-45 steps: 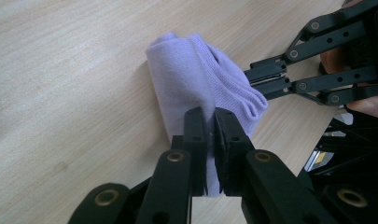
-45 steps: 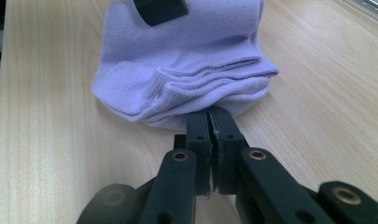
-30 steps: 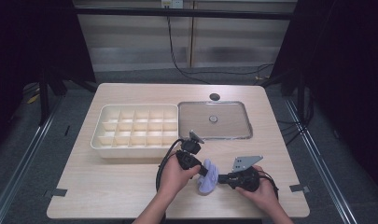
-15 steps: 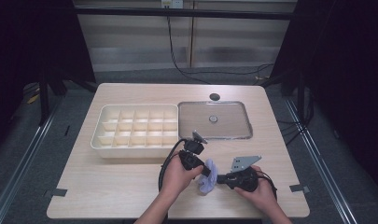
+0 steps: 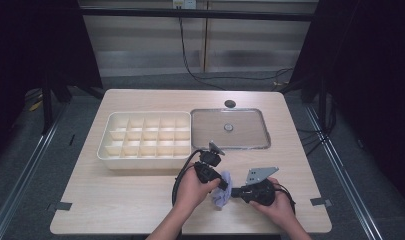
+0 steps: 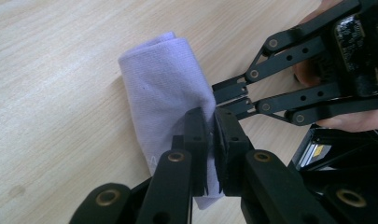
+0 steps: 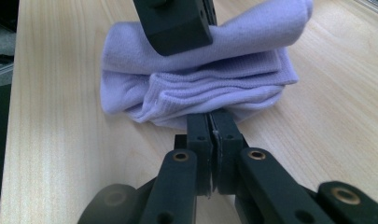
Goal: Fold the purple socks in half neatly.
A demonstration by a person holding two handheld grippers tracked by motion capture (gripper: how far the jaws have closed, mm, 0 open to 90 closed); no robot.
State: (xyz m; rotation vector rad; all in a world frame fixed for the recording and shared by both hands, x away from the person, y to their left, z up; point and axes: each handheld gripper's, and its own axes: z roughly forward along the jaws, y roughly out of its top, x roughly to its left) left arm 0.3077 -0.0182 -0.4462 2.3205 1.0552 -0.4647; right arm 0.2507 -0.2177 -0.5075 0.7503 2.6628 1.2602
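Both grippers' fingers (image 6: 196, 126) pinch the folded lilac sock (image 5: 222, 189) on the table (image 5: 115, 200)

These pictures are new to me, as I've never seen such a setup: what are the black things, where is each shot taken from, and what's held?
A person sits at a wooden table with a hand-held pinching tool in each hand. One camera looks down from above; two others ride on the tools. The left tool and right tool are both shut on a folded lilac cloth, seen close up. Behind lie a cream divided tray and a clear lid.
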